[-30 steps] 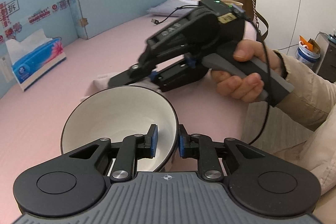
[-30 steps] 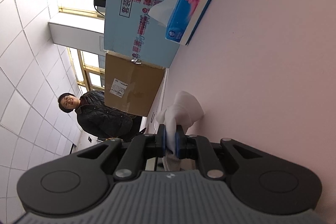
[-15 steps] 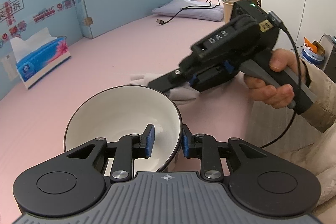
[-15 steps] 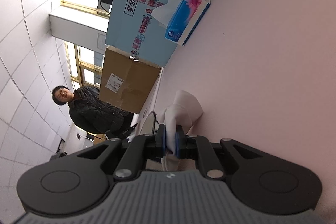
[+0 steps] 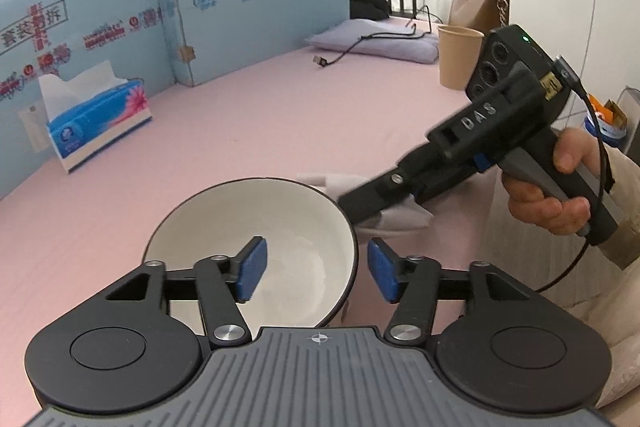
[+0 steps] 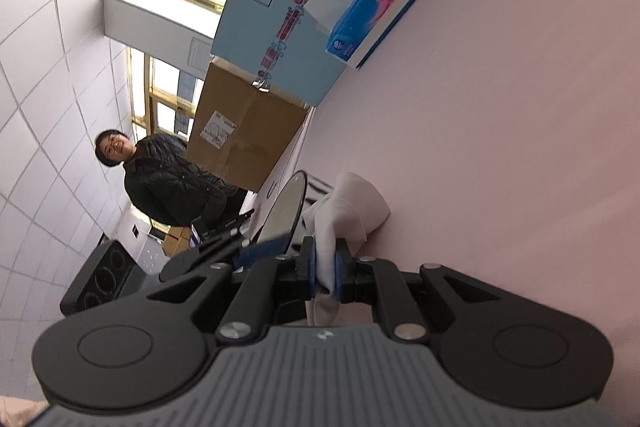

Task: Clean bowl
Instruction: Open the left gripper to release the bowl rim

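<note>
left wrist view: left gripper [image 5: 314, 269] has its jaws spread wide, astride the near right rim of the bowl [image 5: 248, 223], one blue pad [image 5: 251, 269] inside the bowl, the other pad outside the rim, neither clearly pressing the wall. bowl is white inside with a dark rim, tilted toward the camera, on the pink table [image 5: 280, 115]. right gripper [image 5: 376, 203] comes in from the right, held by a hand [image 5: 560, 187], pinching a white tissue [image 5: 400, 217] just beside the bowl's right rim (cannot tell if tissue touches the rim). tissue box [image 5: 96, 119] far left near the blue boards [image 5: 248, 3], well apart from the bowl. paper cup [image 5: 458, 57] and a folded cloth with cable [image 5: 376, 41] at the far side.

right wrist view: camera rolled sideways. right gripper [image 6: 326, 273] is clamped on the white tissue [image 6: 348, 207], which bunches out past the pads and rests against the pink table [image 6: 500, 147]. bowl [image 6: 286, 211] seen edge-on just left of the tissue, very close. a blue pad of the left gripper [image 6: 262, 251] shows by the bowl. tissue box [image 6: 368, 23] further up the table. a person in a dark jacket [image 6: 168, 183] stands in the background by a cardboard box [image 6: 244, 139].
</note>
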`<act>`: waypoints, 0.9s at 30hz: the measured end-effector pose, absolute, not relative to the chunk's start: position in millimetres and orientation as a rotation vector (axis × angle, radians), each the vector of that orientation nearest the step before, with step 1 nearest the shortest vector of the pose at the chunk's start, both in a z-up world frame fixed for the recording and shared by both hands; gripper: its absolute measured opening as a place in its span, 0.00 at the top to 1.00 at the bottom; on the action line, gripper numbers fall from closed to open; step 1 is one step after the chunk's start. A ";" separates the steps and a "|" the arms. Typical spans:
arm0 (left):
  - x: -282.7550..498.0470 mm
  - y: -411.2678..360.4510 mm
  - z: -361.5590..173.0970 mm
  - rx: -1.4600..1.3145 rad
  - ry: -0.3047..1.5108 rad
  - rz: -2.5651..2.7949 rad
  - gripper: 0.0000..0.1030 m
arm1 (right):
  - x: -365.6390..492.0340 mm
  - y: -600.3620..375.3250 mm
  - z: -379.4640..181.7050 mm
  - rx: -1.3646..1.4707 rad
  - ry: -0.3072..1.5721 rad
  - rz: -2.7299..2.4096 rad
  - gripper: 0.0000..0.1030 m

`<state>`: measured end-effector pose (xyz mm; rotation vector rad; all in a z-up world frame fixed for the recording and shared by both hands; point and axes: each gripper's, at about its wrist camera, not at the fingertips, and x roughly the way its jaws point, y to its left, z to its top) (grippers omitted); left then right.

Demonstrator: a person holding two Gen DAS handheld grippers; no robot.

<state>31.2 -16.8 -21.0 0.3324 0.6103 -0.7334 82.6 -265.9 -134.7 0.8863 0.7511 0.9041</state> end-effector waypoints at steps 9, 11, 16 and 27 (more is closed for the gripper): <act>26.1 -6.6 -14.6 0.275 0.567 -0.723 0.23 | 76.1 -268.0 -135.1 0.982 0.722 0.984 0.89; 24.5 -3.4 -12.1 0.257 0.552 -0.717 0.21 | 77.3 -267.0 -133.4 1.004 0.704 1.008 0.89; 21.3 4.5 -5.5 0.212 0.517 -0.692 0.17 | 81.1 -261.7 -122.6 0.975 0.654 1.007 0.89; 20.5 48.3 20.5 0.012 0.402 -0.459 0.00 | 88.3 -245.1 -73.9 0.629 0.477 0.789 0.89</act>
